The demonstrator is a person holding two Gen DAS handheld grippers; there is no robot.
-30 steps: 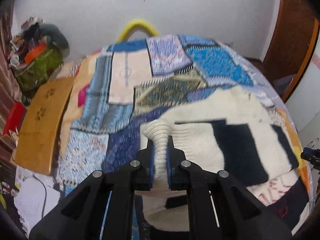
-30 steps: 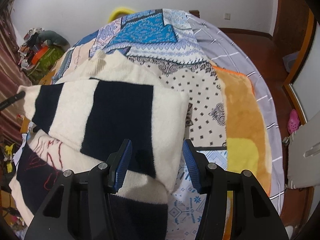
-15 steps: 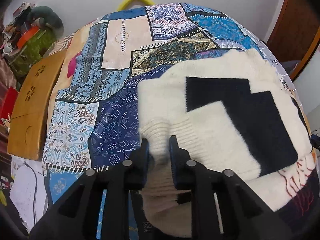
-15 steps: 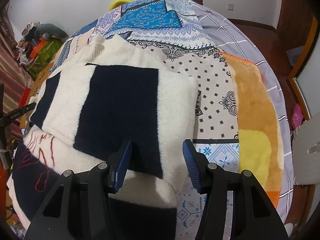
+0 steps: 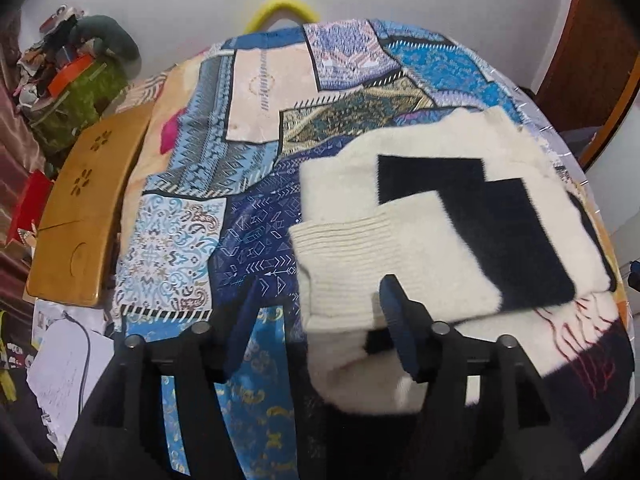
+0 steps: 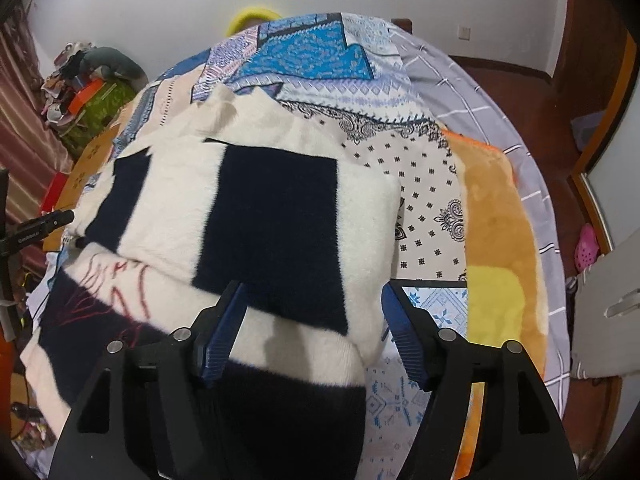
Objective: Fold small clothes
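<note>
A cream sweater with navy blocks (image 5: pixel 440 232) lies on the patchwork bed cover, its sleeves folded across the body. Its ribbed cuff (image 5: pixel 340 240) lies flat just ahead of my left gripper (image 5: pixel 316 320), which is open and empty with the sweater's edge between its fingers. In the right wrist view the sweater (image 6: pixel 272 216) fills the middle. My right gripper (image 6: pixel 316 332) is open and empty, hovering over the sweater's near right edge. Red stitching (image 6: pixel 116 284) shows on the lower part.
The patchwork cover (image 5: pixel 248 184) spans the bed. A wooden board (image 5: pixel 80 216) lies at its left edge beside piled clutter (image 5: pixel 76 80). An orange blanket (image 6: pixel 496 240) and grey checked sheet (image 6: pixel 480 96) lie right of the sweater. Papers (image 5: pixel 64 368) lie on the floor.
My left gripper laid the sleeve cuff down on the sweater, opened and drew back a little. My right gripper stayed open and rose slightly.
</note>
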